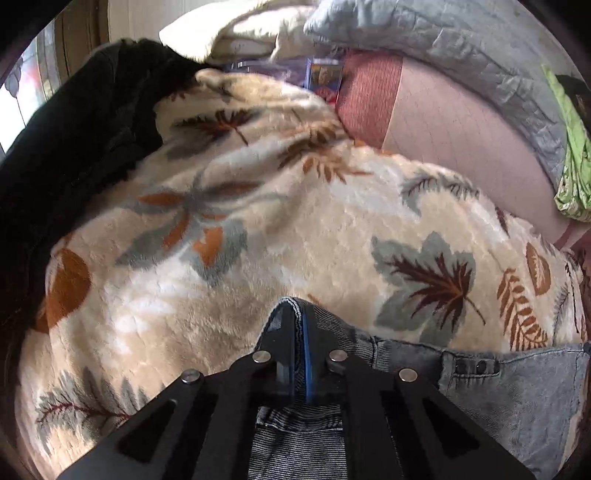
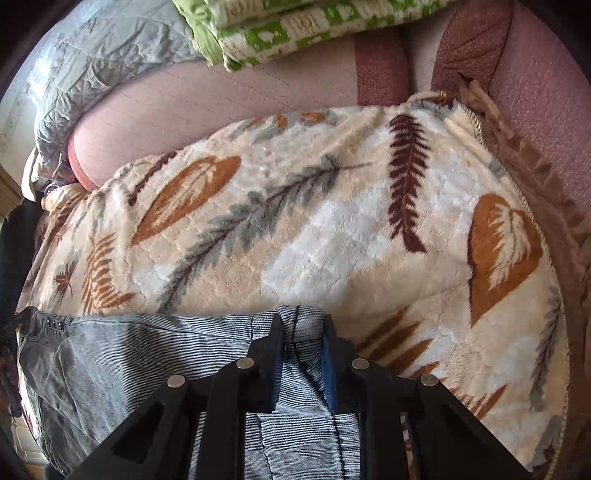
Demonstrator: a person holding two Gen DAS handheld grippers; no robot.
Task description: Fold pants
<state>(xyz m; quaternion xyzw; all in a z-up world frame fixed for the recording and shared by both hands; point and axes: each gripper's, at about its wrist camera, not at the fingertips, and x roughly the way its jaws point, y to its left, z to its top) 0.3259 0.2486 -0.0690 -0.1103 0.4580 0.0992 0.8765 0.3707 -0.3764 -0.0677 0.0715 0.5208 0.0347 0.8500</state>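
Grey-blue denim pants (image 1: 498,387) lie on a cream blanket with a leaf print (image 1: 277,240). In the left wrist view my left gripper (image 1: 300,317) is shut on a corner of the pants' top edge, the cloth pinched thin between the black fingers. In the right wrist view the pants (image 2: 129,354) stretch to the left along the bottom, and my right gripper (image 2: 303,325) is shut on a thicker fold of the denim edge that bulges up between its fingers. A row of small rivets shows on the waistband (image 2: 53,324).
The leaf blanket (image 2: 314,240) covers a pink-red sofa (image 2: 535,92). A grey quilt (image 1: 461,48) and a green-patterned cloth (image 2: 277,29) lie at the back. Dark clothing (image 1: 74,147) is piled at the left of the blanket.
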